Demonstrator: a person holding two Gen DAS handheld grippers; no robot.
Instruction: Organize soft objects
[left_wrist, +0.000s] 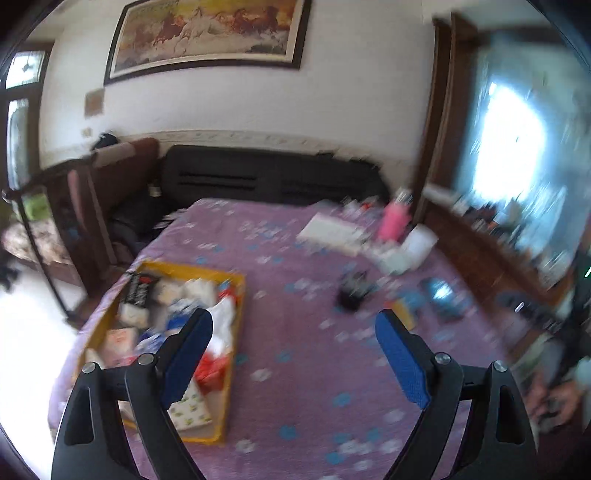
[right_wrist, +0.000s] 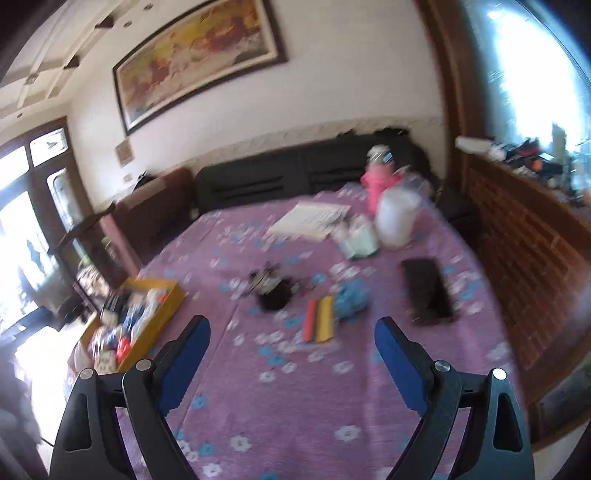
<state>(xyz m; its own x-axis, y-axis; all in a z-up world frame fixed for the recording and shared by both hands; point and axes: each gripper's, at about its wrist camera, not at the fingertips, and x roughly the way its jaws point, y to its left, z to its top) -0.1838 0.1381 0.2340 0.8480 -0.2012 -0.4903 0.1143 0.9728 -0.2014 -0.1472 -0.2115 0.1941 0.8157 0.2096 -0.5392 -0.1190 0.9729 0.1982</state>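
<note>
A yellow box (left_wrist: 232, 280) (right_wrist: 173, 295) full of soft packets and tissue packs sits on the left part of a purple flowered bedspread (left_wrist: 295, 369) (right_wrist: 295, 387). My left gripper (left_wrist: 293, 321) hangs open above the bed just right of the box, with nothing between its blue pads. My right gripper (right_wrist: 291, 328) is open too and holds nothing, over the bed's middle. Ahead of it lie a dark crumpled item (right_wrist: 273, 291) (left_wrist: 351, 293), a red and yellow strip pack (right_wrist: 319, 325), a light blue soft bundle (right_wrist: 351, 297) and a black flat case (right_wrist: 428, 290). Both views are blurred.
At the bed's far right stand a pink bottle (right_wrist: 376, 181) (left_wrist: 393, 221), a white bag (right_wrist: 399, 218), a pale green pack (right_wrist: 360, 240) and a flat white sheet (right_wrist: 310, 219). A black headboard (right_wrist: 295, 177) backs the bed. A brown wooden counter (right_wrist: 524, 236) runs along the right.
</note>
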